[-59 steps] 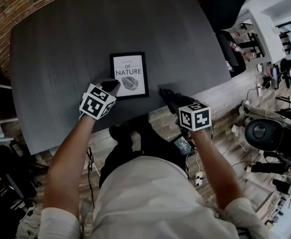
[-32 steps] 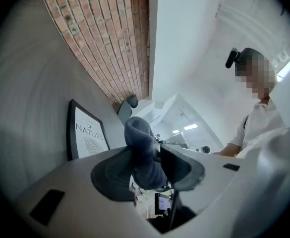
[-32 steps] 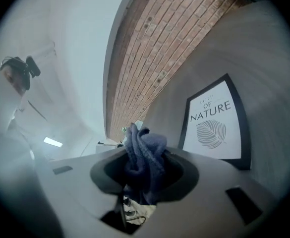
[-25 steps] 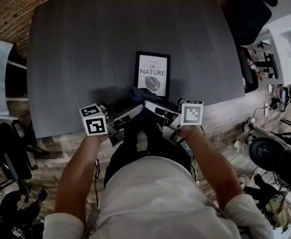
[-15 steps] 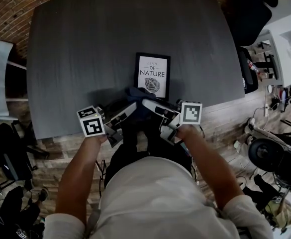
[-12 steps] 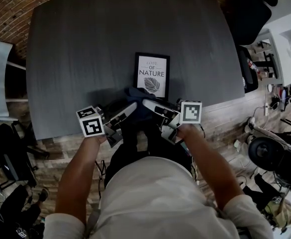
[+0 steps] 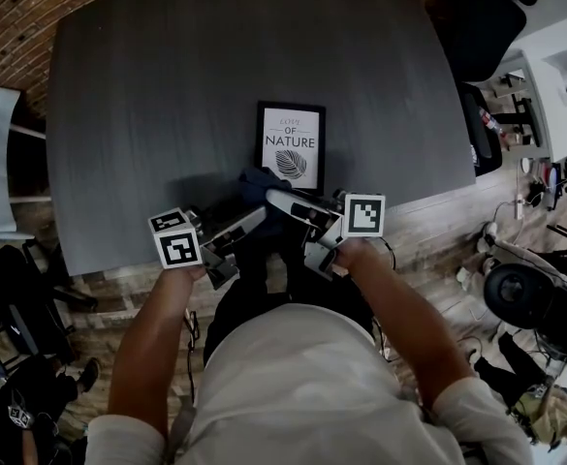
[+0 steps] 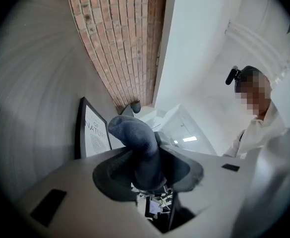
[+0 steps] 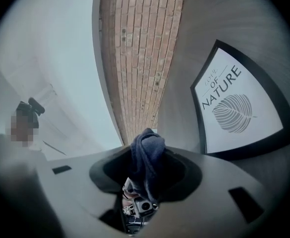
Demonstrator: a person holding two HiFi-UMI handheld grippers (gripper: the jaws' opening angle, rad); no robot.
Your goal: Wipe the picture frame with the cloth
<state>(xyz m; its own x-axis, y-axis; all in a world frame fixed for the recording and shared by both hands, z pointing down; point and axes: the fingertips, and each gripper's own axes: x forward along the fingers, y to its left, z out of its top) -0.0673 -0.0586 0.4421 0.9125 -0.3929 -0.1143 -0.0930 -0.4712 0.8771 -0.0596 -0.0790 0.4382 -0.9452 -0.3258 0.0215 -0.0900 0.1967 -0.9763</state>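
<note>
Black rectangular picture frame (image 7: 290, 146) flat on dark grey table (image 7: 147, 85), long axis pointing away from the person. Dark blue cloth (image 7: 261, 183) bunched at its near end, pinched by left gripper (image 7: 255, 217) (jaws just widened) and right gripper (image 7: 273, 198) (jaws just narrowed).

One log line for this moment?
left gripper: fingers just opened wider, cloth between | right gripper: fingers just closing, cloth between | picture frame: flat on table

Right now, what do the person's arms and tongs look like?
The left tongs and right tongs match: pale grey jaws, dark inside. The left cube and right cube are white with black square markers. Arms bare below short white sleeves. Left jaws just opened further, right closed further; cloth between each pair.
</note>
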